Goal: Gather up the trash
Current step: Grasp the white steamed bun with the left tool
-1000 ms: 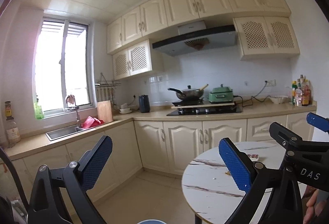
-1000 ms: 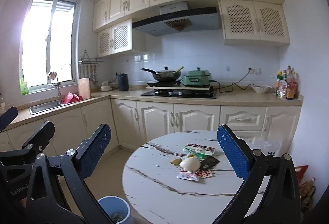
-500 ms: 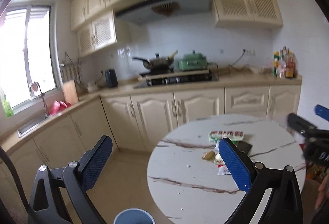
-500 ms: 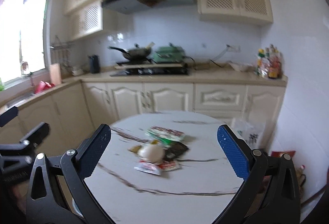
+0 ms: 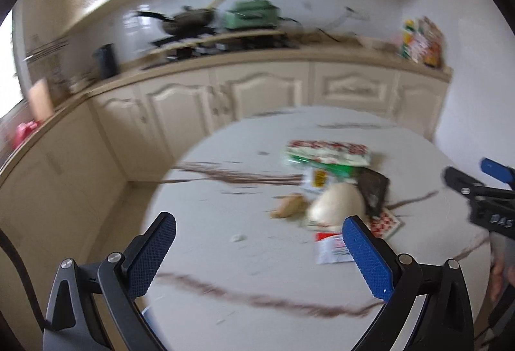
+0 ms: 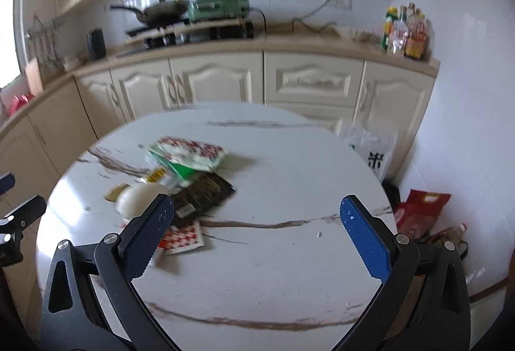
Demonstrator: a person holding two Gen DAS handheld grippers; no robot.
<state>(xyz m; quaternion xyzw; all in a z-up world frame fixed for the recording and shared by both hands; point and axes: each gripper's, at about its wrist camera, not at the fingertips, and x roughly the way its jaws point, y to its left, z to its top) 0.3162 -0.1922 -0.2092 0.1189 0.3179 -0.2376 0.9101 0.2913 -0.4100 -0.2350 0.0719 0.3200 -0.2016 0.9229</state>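
Note:
A heap of trash lies on the round marble table (image 5: pixel 225 238) (image 6: pixel 273 270): a red-and-white snack bag (image 5: pixel 326 151) (image 6: pixel 190 151), a dark wrapper (image 5: pixel 373 187) (image 6: pixel 204 193), a crumpled white wad (image 5: pixel 336 204) (image 6: pixel 138 195), a brown scrap (image 5: pixel 288 204) and a small red-checked packet (image 5: pixel 384 222) (image 6: pixel 182 236). My left gripper (image 5: pixel 257 244) is open above the table, left of and nearer than the heap, with nothing in it. My right gripper (image 6: pixel 257 232) is open too, to the right of the heap. The left view is blurred.
Cream cabinets and a counter (image 6: pixel 264 45) with a wok, a green cooker and bottles run behind the table. A white plastic bag (image 6: pixel 370 148) and a red bag (image 6: pixel 418 209) sit on the floor at the right. A sliver of blue bin (image 5: pixel 146 312) shows under the table's left edge.
Both views have tilted down and moved in toward the table, so the trash heap looks larger and closer. Both grippers stay open.

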